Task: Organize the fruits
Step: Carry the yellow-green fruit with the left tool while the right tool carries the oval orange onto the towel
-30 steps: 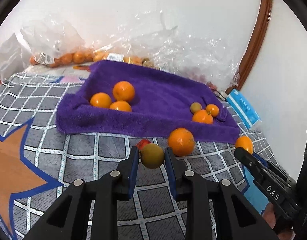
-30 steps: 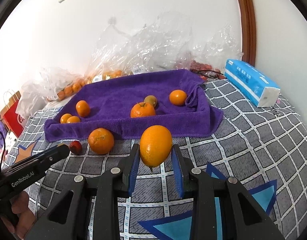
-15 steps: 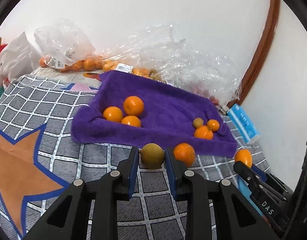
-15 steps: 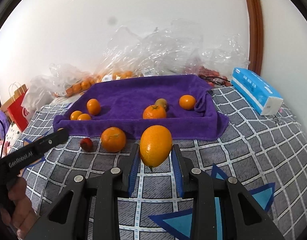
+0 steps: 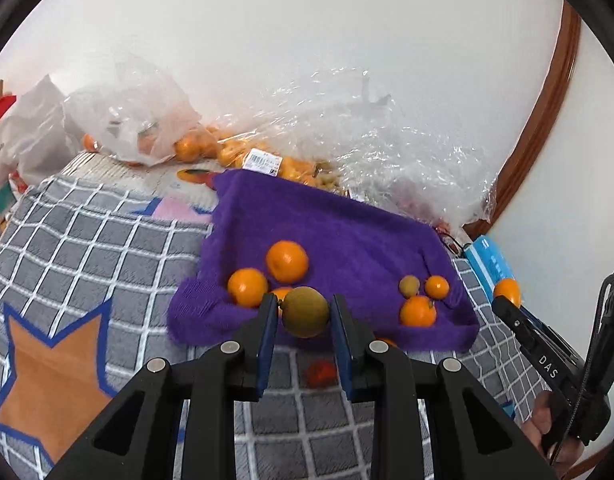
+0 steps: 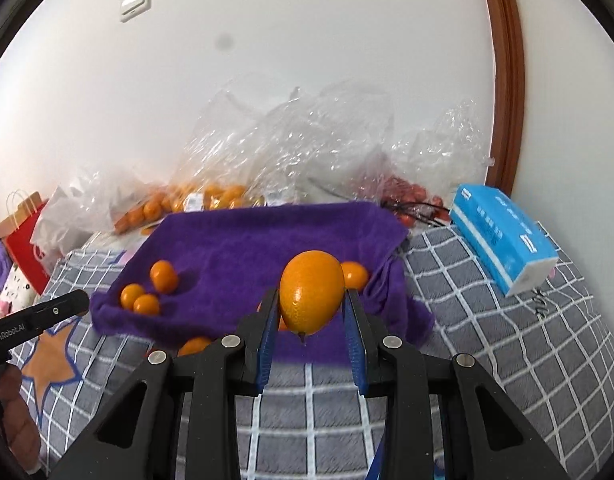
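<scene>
Both grippers are loaded, and the step in hand looks like the carry toward the rumpled purple terry towel (image 5: pixel 347 236) spread on the grey checked bedcover (image 5: pixel 87 240). The left gripper (image 5: pixel 303 316) is clamped on a round, dull green-brown fruit (image 5: pixel 305 312), held in the air above the towel's near edge. The right gripper (image 6: pixel 309 314) is clamped on a large, egg-shaped orange citrus (image 6: pixel 311 290), also lifted and hanging in front of the towel. On the towel, three small oranges (image 5: pixel 287 261) sit grouped at the left, while a small green-brown fruit (image 5: pixel 409 285) and two more small oranges (image 5: pixel 417 311) sit at the right. A small red fruit (image 5: pixel 321 372) lies on the bedcover; another orange beside it is mostly hidden, so its spot is uncertain. The next move probably calls for setting each fruit beside its like, lowering it until it rests before the jaws part, since round fruit may roll on the soft folds.
</scene>
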A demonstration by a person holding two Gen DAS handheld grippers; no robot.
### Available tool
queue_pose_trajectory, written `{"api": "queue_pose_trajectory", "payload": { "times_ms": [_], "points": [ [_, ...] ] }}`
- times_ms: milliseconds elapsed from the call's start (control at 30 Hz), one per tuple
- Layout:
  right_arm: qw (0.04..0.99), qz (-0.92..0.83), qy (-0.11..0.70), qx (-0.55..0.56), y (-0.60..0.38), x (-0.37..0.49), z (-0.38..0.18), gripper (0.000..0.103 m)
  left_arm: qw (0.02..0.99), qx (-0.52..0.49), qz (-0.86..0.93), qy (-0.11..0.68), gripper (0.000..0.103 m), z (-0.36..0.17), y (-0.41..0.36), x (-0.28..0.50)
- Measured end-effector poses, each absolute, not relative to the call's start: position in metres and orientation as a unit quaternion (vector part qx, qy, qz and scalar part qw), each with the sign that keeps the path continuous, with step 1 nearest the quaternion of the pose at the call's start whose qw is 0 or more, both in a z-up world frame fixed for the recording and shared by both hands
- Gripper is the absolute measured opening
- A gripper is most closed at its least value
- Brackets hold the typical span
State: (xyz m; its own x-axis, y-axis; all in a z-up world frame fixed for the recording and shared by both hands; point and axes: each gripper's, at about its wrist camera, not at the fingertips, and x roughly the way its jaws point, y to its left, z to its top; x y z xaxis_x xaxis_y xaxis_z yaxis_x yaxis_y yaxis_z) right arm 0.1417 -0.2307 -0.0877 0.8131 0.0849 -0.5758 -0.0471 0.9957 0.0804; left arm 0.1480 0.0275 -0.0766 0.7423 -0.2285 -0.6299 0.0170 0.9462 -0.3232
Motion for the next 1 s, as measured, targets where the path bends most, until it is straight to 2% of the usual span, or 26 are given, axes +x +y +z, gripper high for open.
{"api": "queue_pose_trajectory", "payload": {
  "times_ms": [267,433,1000],
  "points": [
    [0.951,0.029,0.306,0.024,-0.235,0.183,-0.093,0.032,0.920,-0.137,-0.073,0.359,0.025,-0.083,-0.004,0.189],
    [0.943,0.029,0.329,0.032,-0.243,0.199,-0.117,0.032,0.913,-0.143,-0.071,0.377,0.025,-0.104,-0.014,0.208],
    [0.932,0.032,0.360,0.029,-0.246,0.210,-0.140,0.032,0.905,-0.134,-0.080,0.395,0.025,-0.130,-0.026,0.214]
  ]
}}
